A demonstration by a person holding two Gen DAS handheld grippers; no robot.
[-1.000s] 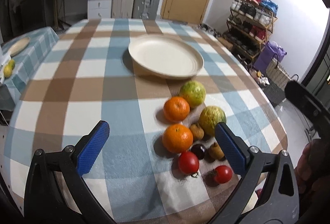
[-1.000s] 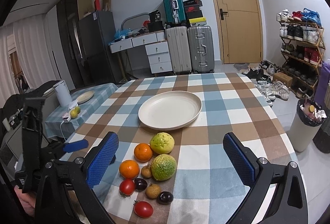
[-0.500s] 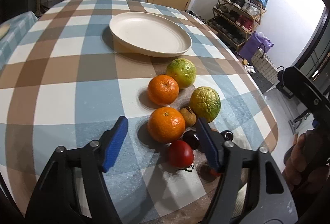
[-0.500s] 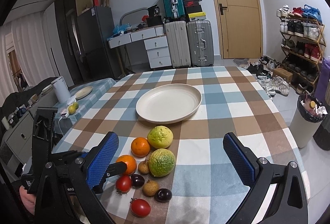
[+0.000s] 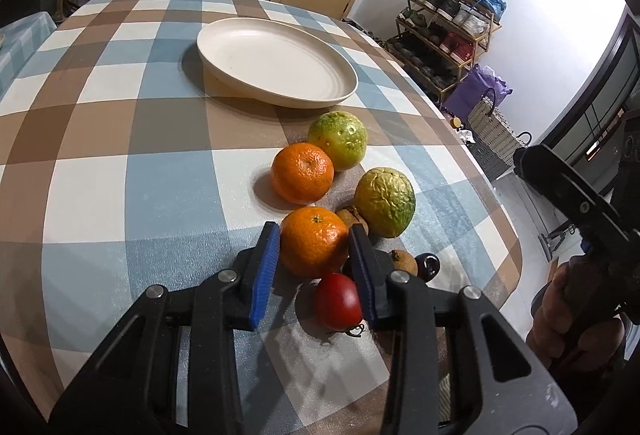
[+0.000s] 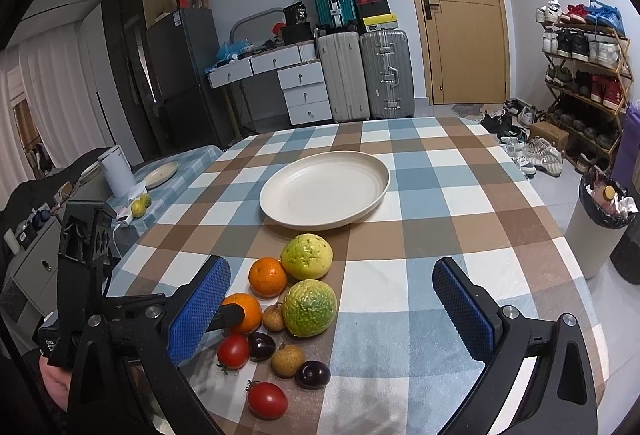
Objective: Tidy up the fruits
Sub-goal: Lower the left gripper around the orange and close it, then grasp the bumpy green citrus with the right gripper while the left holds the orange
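Observation:
My left gripper (image 5: 314,231) points down at the near orange (image 5: 314,249). Its jaws are closing, and both blue pads touch the orange's sides while it rests on the checked tablecloth. Beside it lie a second orange (image 5: 302,173), two green-yellow citrus fruits (image 5: 338,139) (image 5: 384,201), a red tomato (image 5: 338,301), brown longans (image 5: 402,261) and a dark plum (image 5: 428,267). The cream plate (image 5: 276,63) sits empty further back. In the right wrist view my right gripper (image 6: 330,267) hovers open above the fruit cluster, holding nothing. A left finger (image 6: 232,313) presses that orange (image 6: 246,309).
The table's rounded edge runs close to the right of the fruit. A bin (image 6: 600,219) and a shoe rack (image 6: 584,75) stand right of the table. Suitcases (image 6: 384,75) and drawers line the back wall. A low side table (image 6: 160,171) with a kettle is at left.
The left gripper dropped and tipped down onto the near orange. Its jaws went from wide apart to tight around the orange. The right gripper barely moved.

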